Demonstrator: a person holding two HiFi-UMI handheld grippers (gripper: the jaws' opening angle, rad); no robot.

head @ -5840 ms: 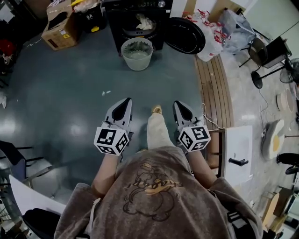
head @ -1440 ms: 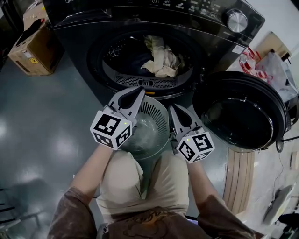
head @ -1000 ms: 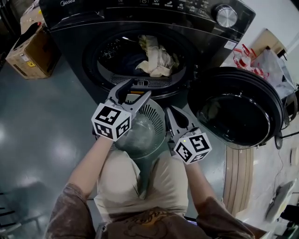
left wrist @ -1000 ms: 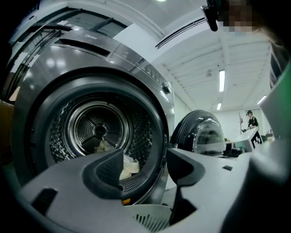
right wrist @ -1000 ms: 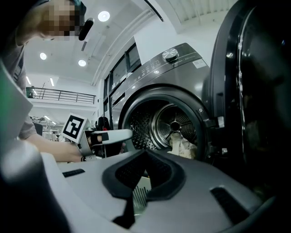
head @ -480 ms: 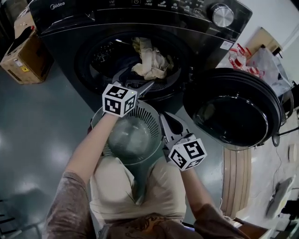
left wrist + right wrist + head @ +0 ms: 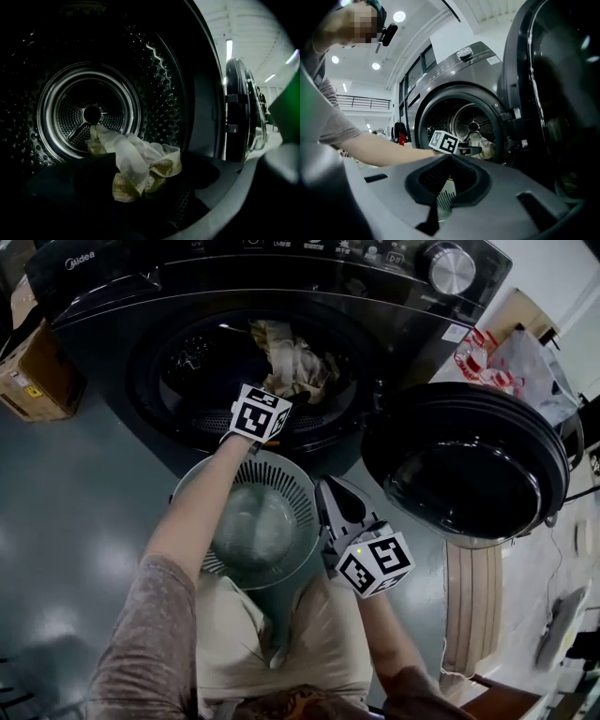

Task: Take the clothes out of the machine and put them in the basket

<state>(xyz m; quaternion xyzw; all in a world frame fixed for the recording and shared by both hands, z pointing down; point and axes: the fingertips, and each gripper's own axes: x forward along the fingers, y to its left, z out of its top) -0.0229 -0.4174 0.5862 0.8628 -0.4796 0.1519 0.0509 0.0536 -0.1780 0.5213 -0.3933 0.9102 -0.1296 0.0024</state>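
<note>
Compared with half a second ago, the left gripper [image 7: 281,388] has gone forward from above the basket's far rim into the mouth of the drum, with the person's bare forearm [image 7: 202,512] stretched across the basket. Its jaws have just been opening and stand wide apart. Nothing is between them, and the cloth lies just ahead of them. The right gripper [image 7: 328,491] has hardly moved. It hangs beside the basket's right rim with its jaws together and nothing in them.

The black front-loading washing machine [image 7: 112,324] has its round dark door [image 7: 469,465] swung open to the right. In the drum lies one crumpled cream-and-white cloth [image 7: 133,164], near the front lip and on a dark heap that cannot be made out clearly. The round, pale grey plastic basket with a slotted wall [image 7: 286,498] stands on the grey floor [image 7: 66,521] right in front of the machine. Its bare bottom shows.

In view are two grippers, one machine, one open door, one basket and one pale cloth. One brown cardboard box [image 7: 23,381] sits to the left of the machine.
</note>
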